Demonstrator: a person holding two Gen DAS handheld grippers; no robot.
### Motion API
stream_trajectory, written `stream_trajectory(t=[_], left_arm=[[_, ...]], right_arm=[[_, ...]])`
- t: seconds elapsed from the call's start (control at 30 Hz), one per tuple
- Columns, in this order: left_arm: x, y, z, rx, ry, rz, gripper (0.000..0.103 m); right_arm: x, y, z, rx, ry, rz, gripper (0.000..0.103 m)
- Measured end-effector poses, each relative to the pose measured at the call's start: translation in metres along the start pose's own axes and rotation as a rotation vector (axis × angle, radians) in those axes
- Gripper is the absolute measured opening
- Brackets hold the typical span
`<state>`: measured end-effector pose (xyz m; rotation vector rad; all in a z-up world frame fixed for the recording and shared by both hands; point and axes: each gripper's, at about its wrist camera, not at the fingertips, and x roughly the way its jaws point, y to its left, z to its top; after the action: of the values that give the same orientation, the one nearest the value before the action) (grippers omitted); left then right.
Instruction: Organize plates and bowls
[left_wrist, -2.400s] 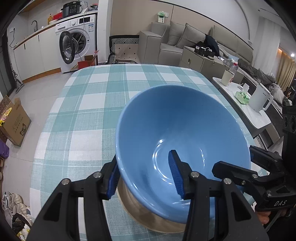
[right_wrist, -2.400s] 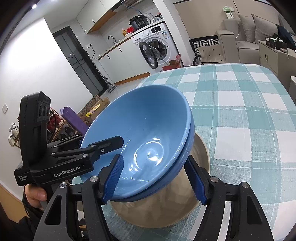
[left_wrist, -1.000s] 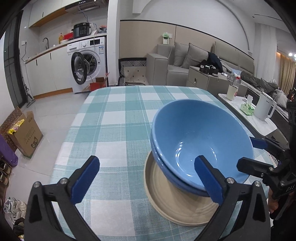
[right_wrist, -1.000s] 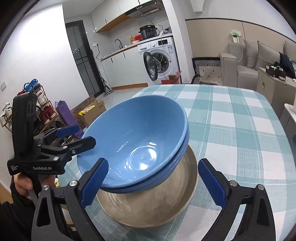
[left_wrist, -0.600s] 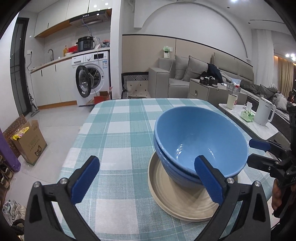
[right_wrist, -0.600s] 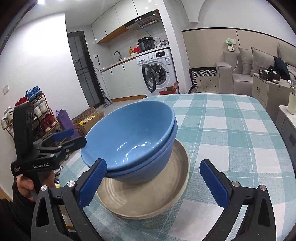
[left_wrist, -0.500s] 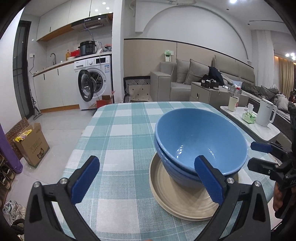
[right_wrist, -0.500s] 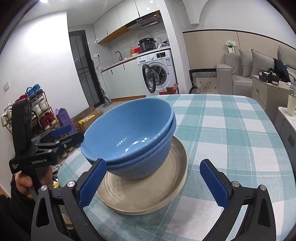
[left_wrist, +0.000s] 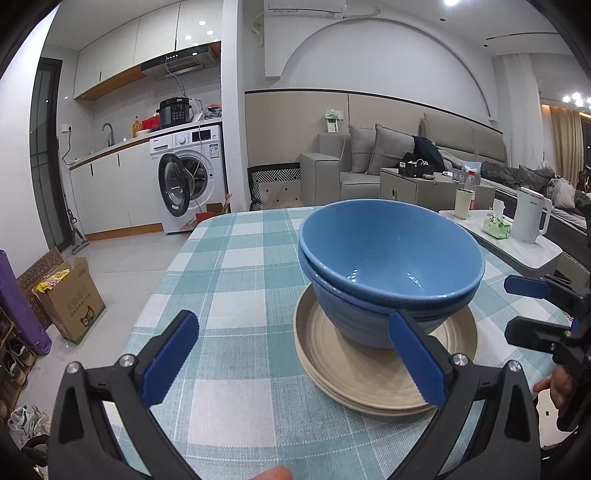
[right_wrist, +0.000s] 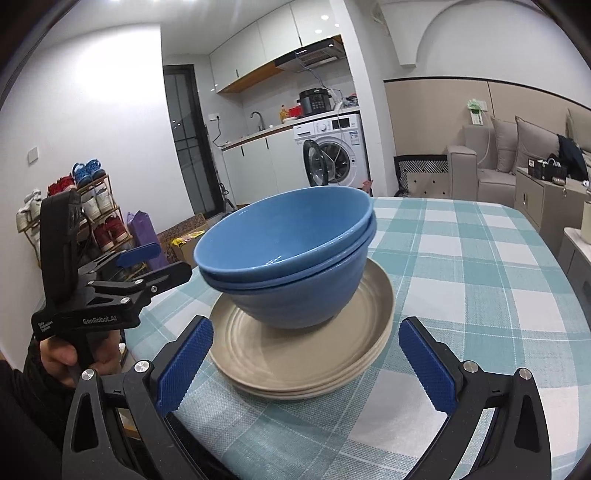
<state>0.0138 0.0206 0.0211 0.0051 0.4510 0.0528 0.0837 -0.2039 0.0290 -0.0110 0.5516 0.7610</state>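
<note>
Two blue bowls (left_wrist: 388, 254) are nested and stand upright on a stack of beige plates (left_wrist: 354, 373) on the checked table. They also show in the right wrist view, bowls (right_wrist: 291, 254) on plates (right_wrist: 295, 354). My left gripper (left_wrist: 291, 358) is open and empty, drawn back from the stack on its near left side. My right gripper (right_wrist: 306, 362) is open and empty, drawn back from the stack's other side. Each gripper shows in the other's view, the right one (left_wrist: 532, 306) and the left one (right_wrist: 147, 266).
The teal checked tablecloth (left_wrist: 236, 266) covers the table. A side table with a white kettle (left_wrist: 528, 218) stands to the right. A cardboard box (left_wrist: 66, 299) sits on the floor at left. A washing machine (left_wrist: 188, 184) and a sofa stand behind.
Both grippers let go of the bowls and opened wide. Both have pulled back and lowered, so the stack looks smaller and is seen more from the side.
</note>
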Motion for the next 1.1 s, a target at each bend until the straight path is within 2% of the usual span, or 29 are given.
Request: stream_trajectory(t=[0.17,0.63,1.1], left_arm=[[-0.001,0.004,-0.008,-0.034,0.004,-0.005,0.103],[0.000,-0.007,-0.024,-0.001,-0.003,-0.010,0.103],[0.002,-0.008,-0.029,-0.017,-0.001,-0.031,0.103]], right_arm=[[-0.003,0.009,-0.009,-0.020,-0.019,0.005,0.102],[-0.006,0.007,-0.015,-0.007,-0.047,0.017,0.102],[-0.010,0.012,-0.017,-0.032,-0.065,0.013,0.102]])
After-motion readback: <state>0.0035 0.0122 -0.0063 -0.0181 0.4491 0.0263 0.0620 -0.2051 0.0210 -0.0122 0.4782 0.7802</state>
